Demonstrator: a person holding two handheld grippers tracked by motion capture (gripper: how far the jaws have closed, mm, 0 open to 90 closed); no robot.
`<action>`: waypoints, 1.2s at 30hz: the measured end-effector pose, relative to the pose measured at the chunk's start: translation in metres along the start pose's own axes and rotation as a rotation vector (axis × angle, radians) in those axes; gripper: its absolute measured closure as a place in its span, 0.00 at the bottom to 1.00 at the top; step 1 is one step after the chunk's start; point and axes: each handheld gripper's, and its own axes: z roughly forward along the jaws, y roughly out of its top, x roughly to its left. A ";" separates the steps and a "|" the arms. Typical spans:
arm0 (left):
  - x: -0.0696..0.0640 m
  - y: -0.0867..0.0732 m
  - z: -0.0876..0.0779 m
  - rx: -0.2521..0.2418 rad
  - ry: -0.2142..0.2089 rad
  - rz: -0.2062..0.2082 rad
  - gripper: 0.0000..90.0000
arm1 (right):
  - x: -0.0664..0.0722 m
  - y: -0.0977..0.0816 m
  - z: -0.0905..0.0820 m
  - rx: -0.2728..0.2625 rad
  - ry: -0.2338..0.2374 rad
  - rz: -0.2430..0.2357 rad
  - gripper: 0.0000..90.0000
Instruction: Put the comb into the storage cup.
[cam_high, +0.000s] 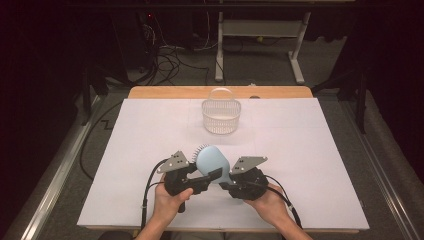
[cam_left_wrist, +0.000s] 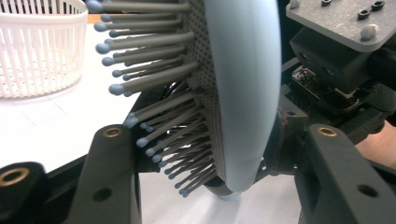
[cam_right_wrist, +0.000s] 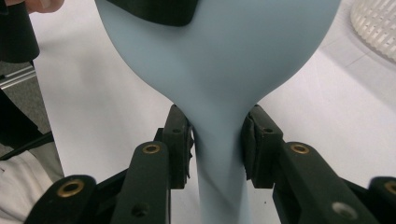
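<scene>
While both grippers are on the hairbrush (cam_high: 212, 162), it hangs above the near-middle of the white table cover (cam_high: 310, 165), nothing under it but air. The basket (cam_high: 221, 116) sits far-centre, well apart.

Right gripper (cam_right_wrist: 217, 142): pads pinched on the handle neck, one each side, right where the handle widens into the head. Looks solid.

Left gripper (cam_high: 207, 176): jaws pressed in across the brush head. In the left gripper view one jaw sits on the bristles (cam_left_wrist: 154, 88) side, the other behind the smooth back. I can't tell whether that near jaw bears on the pad or only on bristle tips.

Risks as I see them:
- Bristles flex. If the left grip rests on them alone, it's spongy, and the head could rotate or squirt out once the right lets go.
- Back of the head is curved and slick, so the far jaw has little to bite on; slip toward the rim is likely under any twist.
- Two hard grips on one rigid part: if the hands move out of step, the handle levers against the right pads and one side pops loose.
- Drop from here lands on the cover, probably bounces off-line from the basket.
- Cables (cam_high: 150, 187) trail close by the hands; a snag would jerk the handover.
</scene>
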 end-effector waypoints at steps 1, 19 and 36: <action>0.000 0.000 0.000 0.001 0.000 0.002 0.55 | 0.000 0.000 0.000 -0.002 0.003 0.003 0.74; 0.005 0.007 -0.016 -0.048 0.030 -0.002 0.57 | -0.010 -0.004 -0.004 -0.063 0.045 0.077 0.55; 0.012 0.012 -0.033 -0.099 0.067 -0.019 0.57 | -0.025 -0.016 -0.022 -0.146 0.005 0.099 0.44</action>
